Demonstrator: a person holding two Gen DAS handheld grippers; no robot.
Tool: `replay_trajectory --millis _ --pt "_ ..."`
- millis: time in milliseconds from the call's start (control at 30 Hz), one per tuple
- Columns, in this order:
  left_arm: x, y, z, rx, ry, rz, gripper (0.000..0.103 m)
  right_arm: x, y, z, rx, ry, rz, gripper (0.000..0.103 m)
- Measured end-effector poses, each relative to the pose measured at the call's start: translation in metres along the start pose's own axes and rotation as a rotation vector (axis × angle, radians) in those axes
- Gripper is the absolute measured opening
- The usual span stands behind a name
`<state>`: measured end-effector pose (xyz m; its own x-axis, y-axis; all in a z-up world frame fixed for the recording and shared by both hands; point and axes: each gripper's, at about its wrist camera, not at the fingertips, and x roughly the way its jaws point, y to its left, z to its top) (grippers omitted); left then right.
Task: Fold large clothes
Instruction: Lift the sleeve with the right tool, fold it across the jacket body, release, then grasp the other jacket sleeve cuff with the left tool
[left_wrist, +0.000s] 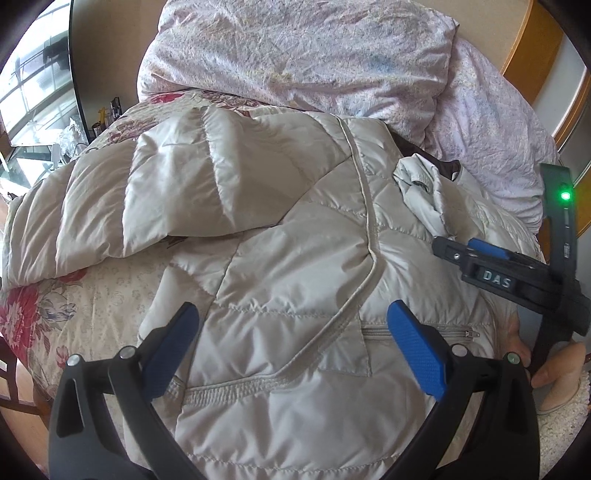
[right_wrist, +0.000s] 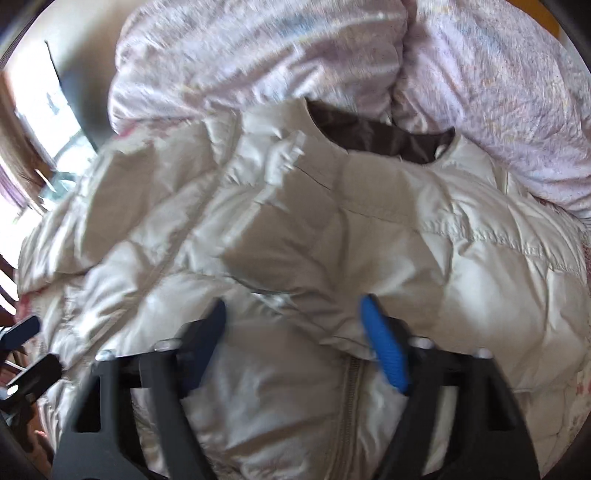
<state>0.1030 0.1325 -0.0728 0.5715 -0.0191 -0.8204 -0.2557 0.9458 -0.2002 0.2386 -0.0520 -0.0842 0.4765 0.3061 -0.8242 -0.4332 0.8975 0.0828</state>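
A cream quilted puffer jacket (left_wrist: 295, 229) lies spread on a bed, front up, its zip (left_wrist: 365, 206) running down the middle. One sleeve (left_wrist: 166, 192) lies across the left side. Brown lining (right_wrist: 376, 138) shows at the collar. My left gripper (left_wrist: 291, 321) hovers open over the lower front near a pocket zip (left_wrist: 436, 334), nothing between its blue pads. My right gripper (right_wrist: 294, 306) stands open above the chest, with loose fabric under it and no pad pressing. The right gripper (left_wrist: 472, 251) also shows at the jacket's right edge, a hand (left_wrist: 554, 373) behind it.
A bunched lilac duvet (left_wrist: 314, 55) fills the back of the bed. A floral bedspread (left_wrist: 33, 317) lies under the jacket on the left. A window (left_wrist: 33, 85) and cluttered shelf are far left, wooden furniture (left_wrist: 532, 40) at the top right.
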Motion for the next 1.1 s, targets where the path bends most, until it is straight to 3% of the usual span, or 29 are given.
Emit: replay_trajectory --millis 167,267,367,500,667,1100 --pt "0.000 0.002 0.000 0.003 -0.001 0.007 0.101 -0.017 -0.008 0.011 0.048 -0.076 -0.009 0.070" --pt "-0.001 0.006 0.000 -0.006 -0.005 0.020 0.101 -0.019 -0.032 0.026 0.141 -0.117 -0.074 0.064" --pt "-0.003 0.014 0.001 -0.021 -0.010 0.037 0.101 -0.006 -0.049 0.033 0.199 -0.096 -0.111 0.063" --pt "-0.005 0.025 0.002 -0.048 -0.009 0.058 0.101 0.040 -0.044 0.031 0.167 0.029 -0.158 0.064" --pt "-0.005 0.039 0.005 -0.086 0.000 0.078 0.101 0.053 -0.020 0.028 0.071 0.000 -0.305 0.066" --pt "-0.016 0.087 0.005 -0.194 0.036 0.180 0.101 0.054 -0.027 0.027 0.084 -0.029 -0.279 0.069"
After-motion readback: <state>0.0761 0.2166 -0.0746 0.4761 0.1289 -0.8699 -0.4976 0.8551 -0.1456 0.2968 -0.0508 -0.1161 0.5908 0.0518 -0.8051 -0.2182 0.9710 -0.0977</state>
